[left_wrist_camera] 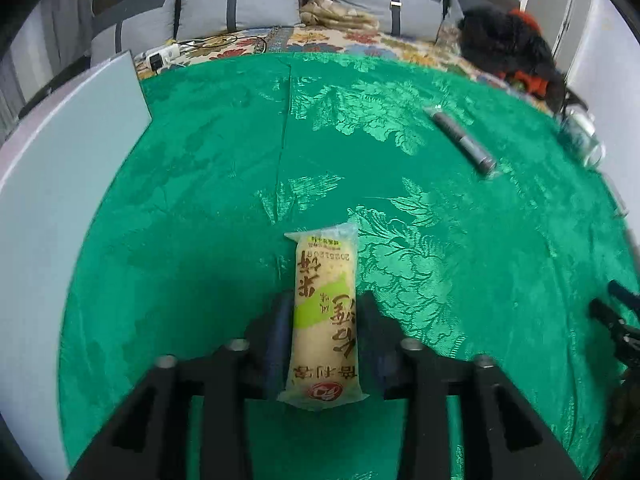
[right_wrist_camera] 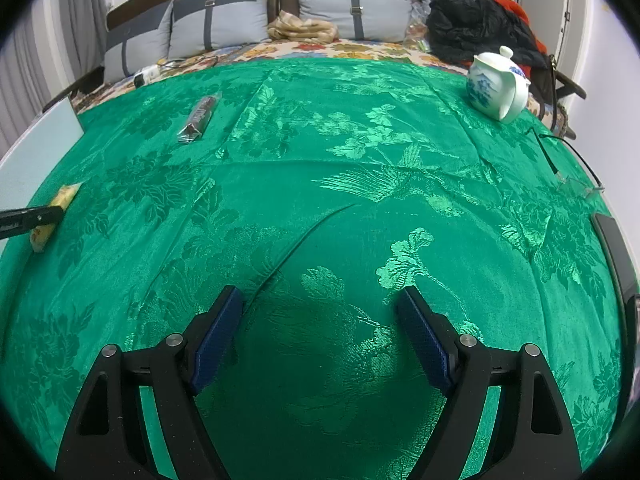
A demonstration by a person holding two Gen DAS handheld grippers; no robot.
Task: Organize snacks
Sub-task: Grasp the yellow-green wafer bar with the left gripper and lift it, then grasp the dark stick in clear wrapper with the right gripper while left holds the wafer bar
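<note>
A pale yellow rice-cracker pack [left_wrist_camera: 324, 312] with a green patch and brown lettering lies lengthwise between the fingers of my left gripper [left_wrist_camera: 326, 300], which is shut on its sides over the green cloth [left_wrist_camera: 200, 200]. The right wrist view shows the same pack [right_wrist_camera: 60, 200] at the far left with a black finger [right_wrist_camera: 32, 218] across it. A dark, foil-wrapped snack stick [left_wrist_camera: 460, 140] [right_wrist_camera: 200, 114] lies loose on the cloth further back. My right gripper [right_wrist_camera: 320, 292] hovers open over bare cloth, nothing between its blue pads.
A pale grey board [left_wrist_camera: 60, 200] [right_wrist_camera: 36, 152] borders the cloth on the left. A white-and-blue teapot [right_wrist_camera: 496, 84] stands at the back right, with a glass jar [left_wrist_camera: 580, 136] nearby. A sofa with grey cushions [right_wrist_camera: 216, 28] and dark clothing [right_wrist_camera: 472, 24] lies behind.
</note>
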